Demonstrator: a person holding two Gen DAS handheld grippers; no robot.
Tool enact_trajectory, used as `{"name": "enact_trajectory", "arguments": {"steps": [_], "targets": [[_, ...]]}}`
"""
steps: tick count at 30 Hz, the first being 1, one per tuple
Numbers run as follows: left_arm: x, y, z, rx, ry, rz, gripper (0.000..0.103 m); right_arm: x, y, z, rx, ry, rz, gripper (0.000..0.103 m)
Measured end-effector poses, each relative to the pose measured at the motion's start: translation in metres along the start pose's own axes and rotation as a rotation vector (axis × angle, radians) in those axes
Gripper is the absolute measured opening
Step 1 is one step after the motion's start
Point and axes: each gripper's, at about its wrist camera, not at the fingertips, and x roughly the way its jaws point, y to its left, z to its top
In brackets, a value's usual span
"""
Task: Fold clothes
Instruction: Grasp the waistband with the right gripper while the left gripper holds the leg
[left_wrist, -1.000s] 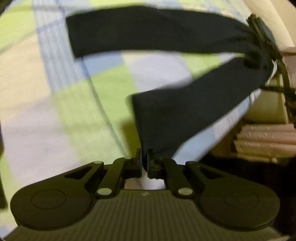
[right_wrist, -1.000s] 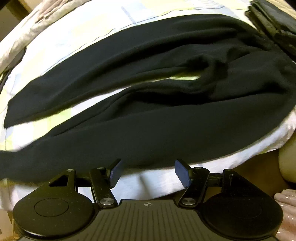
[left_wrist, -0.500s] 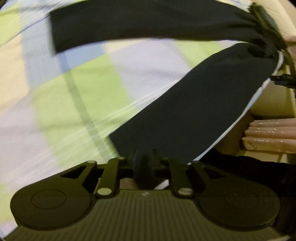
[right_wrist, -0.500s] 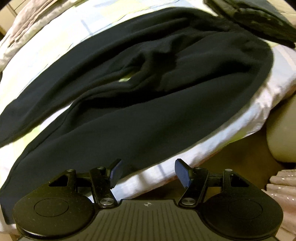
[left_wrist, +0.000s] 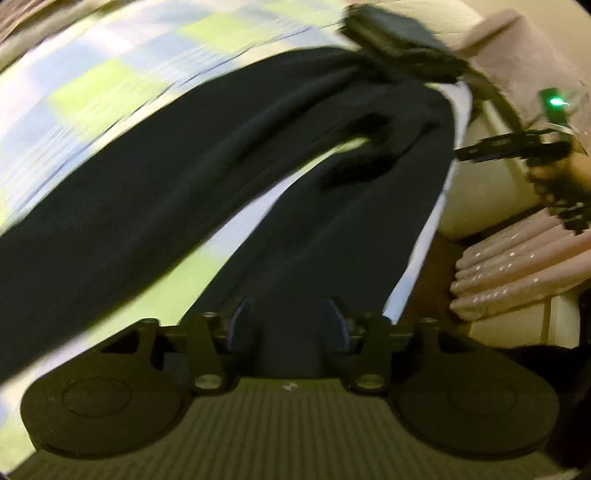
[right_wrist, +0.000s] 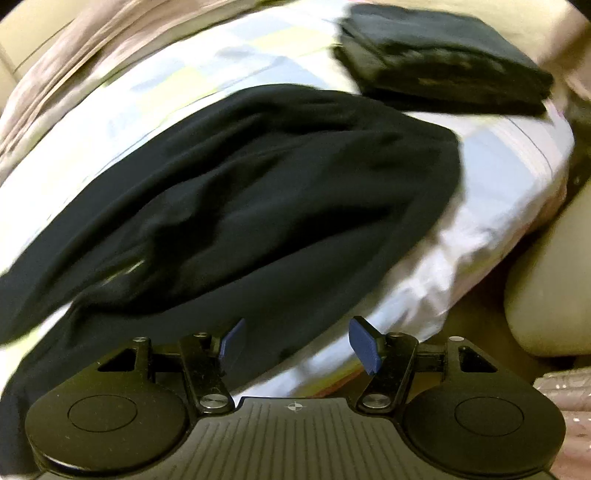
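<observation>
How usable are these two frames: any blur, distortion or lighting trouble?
Left wrist view: heavy motion blur smears the checked bedsheet and black trousers; fisheye bending; dim, yellowish light. Right wrist view: also blurred, especially the folded dark pile; the right gripper stays sharp.

left gripper: jaws parted, dark fabric lying between the blue pads, low over the surface | right gripper: jaws spread wide, nothing between the pads, raised and angled downward | contact between grippers: none observed
</observation>
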Motion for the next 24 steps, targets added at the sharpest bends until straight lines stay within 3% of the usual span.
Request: {"name": "enact_trajectory", "arguments": {"steps": [5, 8, 10, 11, 12, 16, 19, 22, 23, 24], "targets": [[0.076, -0.068, 0.073, 0.01, -0.006, -0.044, 0.051, 0.018, -0.072, 0.03, 0.069, -0.014, 0.034, 0.065], [0.118, -0.085, 0.109, -0.045, 0.012, -0.041, 0.051, 0.028, -0.115, 0.048, 0.11, -0.022, 0.054, 0.065], [0.141, -0.09, 0.13, -0.084, 0.031, -0.033, 0.045, 0.035, -0.143, 0.061, 0.138, -0.027, 0.068, 0.065], [0.151, -0.09, 0.139, -0.098, 0.053, -0.028, 0.032, 0.039, -0.157, 0.066, 0.151, -0.03, 0.076, 0.065], [0.157, -0.09, 0.15, -0.105, 0.057, -0.022, 0.005, 0.04, -0.162, 0.069, 0.159, -0.033, 0.1, 0.065], [0.153, -0.074, 0.175, -0.15, 0.006, 0.081, 0.006, 0.049, -0.181, 0.081, 0.199, -0.052, 0.195, 0.065], [0.151, -0.056, 0.183, -0.205, 0.011, 0.102, 0.006, 0.058, -0.189, 0.085, 0.273, -0.078, 0.246, 0.065], [0.158, -0.061, 0.19, -0.133, 0.049, 0.114, 0.006, 0.072, -0.207, 0.089, 0.425, -0.096, 0.295, 0.065], [0.161, -0.063, 0.192, -0.113, 0.061, 0.117, 0.006, 0.075, -0.212, 0.09, 0.476, -0.106, 0.314, 0.063], [0.161, -0.064, 0.19, -0.105, 0.071, 0.117, 0.006, 0.076, -0.215, 0.092, 0.495, -0.102, 0.321, 0.048]]}}
